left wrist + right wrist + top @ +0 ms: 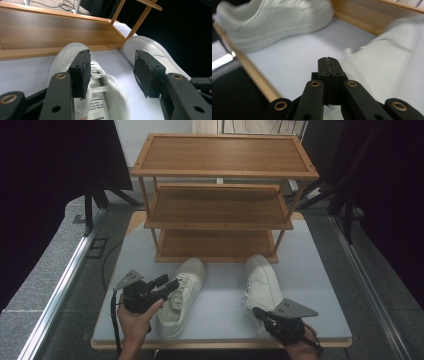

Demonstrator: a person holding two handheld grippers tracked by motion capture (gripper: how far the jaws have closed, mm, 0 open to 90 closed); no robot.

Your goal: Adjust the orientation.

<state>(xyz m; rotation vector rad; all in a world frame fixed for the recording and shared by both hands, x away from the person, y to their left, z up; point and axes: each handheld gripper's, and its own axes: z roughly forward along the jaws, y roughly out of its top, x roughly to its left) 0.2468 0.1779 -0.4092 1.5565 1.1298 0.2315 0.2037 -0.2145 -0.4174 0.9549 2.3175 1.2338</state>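
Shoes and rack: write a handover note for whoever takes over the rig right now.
Left gripper: open, jaws on either side of the left shoe at its laces, not closed on it.
Right gripper: shut, empty, beside the right shoe near its heel.
Both shoes lie on the table, toes toward the rack.
Done: nothing shelved; all three shelves bare.
Left: probably grip each shoe and set it on the rack.

Two white low-top sneakers lie on my table, low in the frame. The left sneaker [181,296] sits lower centre-left, toe angled up-right toward the rack, laces and tongue label showing. The right sneaker [262,285] sits lower centre-right, toe pointing up-left.
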